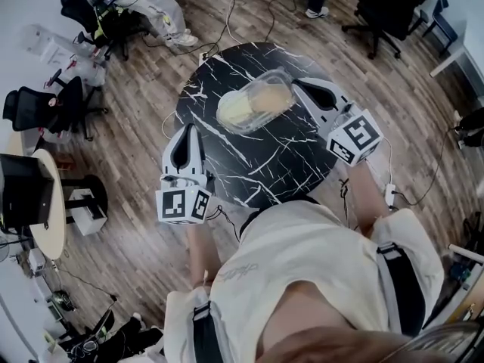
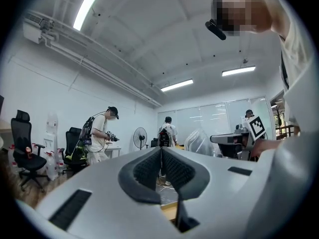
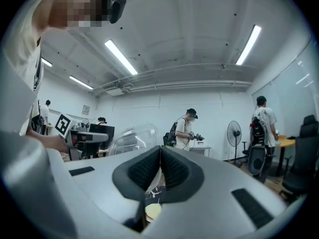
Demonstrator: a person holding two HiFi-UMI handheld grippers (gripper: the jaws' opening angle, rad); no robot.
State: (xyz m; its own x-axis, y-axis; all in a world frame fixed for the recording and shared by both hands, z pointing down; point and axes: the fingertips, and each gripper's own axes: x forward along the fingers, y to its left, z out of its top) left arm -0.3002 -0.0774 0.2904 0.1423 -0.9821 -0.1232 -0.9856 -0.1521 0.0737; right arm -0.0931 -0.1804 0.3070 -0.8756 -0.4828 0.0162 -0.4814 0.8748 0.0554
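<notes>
Clear container [image 1: 255, 100] of pale food sits mid-table [image 1: 261, 169]. Right gripper [image 1: 299, 84] is just beside it and left gripper [image 1: 188, 128] is at the near-left edge, both with fingers closed on nothing. Judged an approach stage: any grasp first needs the fingers parted.

Round black desk [image 1: 281, 159] veined in white like marble, standing on a wood-plank floor [image 1: 128, 169]; directly on it, in the far half and near the middle, one clear lidded container [image 1: 255, 100] lying slantwise, pale yellow food showing through the lid; dark top showing all round it.
</notes>
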